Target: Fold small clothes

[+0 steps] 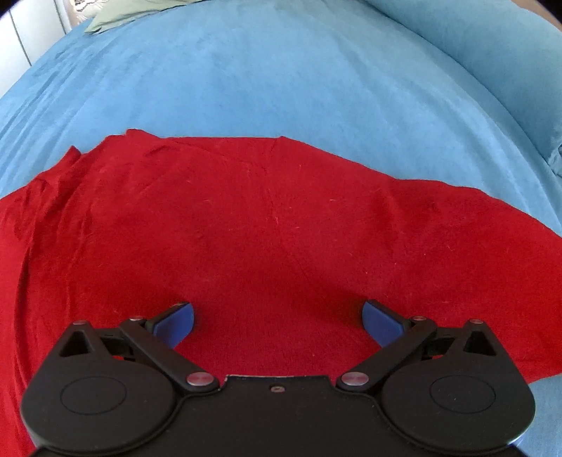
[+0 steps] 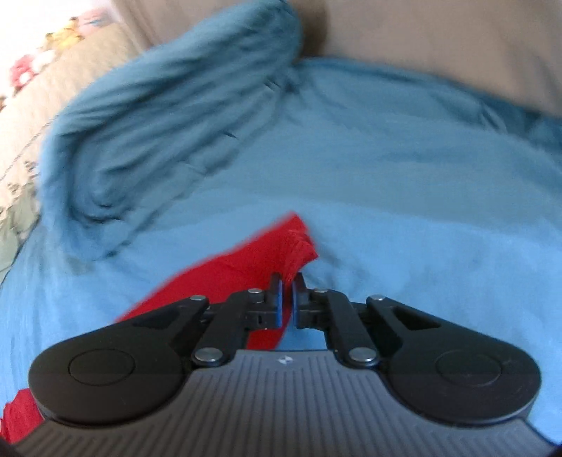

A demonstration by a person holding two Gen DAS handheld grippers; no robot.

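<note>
A red garment (image 1: 267,225) lies spread over a blue bed cover (image 1: 281,77). My left gripper (image 1: 277,321) hovers over the garment's near part with its blue pads (image 1: 175,321) wide apart and nothing between them. In the right wrist view, my right gripper (image 2: 288,298) is shut on a bunched corner of the red garment (image 2: 281,246), which sticks up past the fingertips and trails back to the left. The right view is blurred.
A rumpled fold of the blue cover (image 2: 168,116) rises at the left of the right wrist view. A blue pillow (image 1: 491,42) lies at the far right, a green cloth (image 1: 116,17) at the far left. A beige wall (image 2: 439,38) stands behind.
</note>
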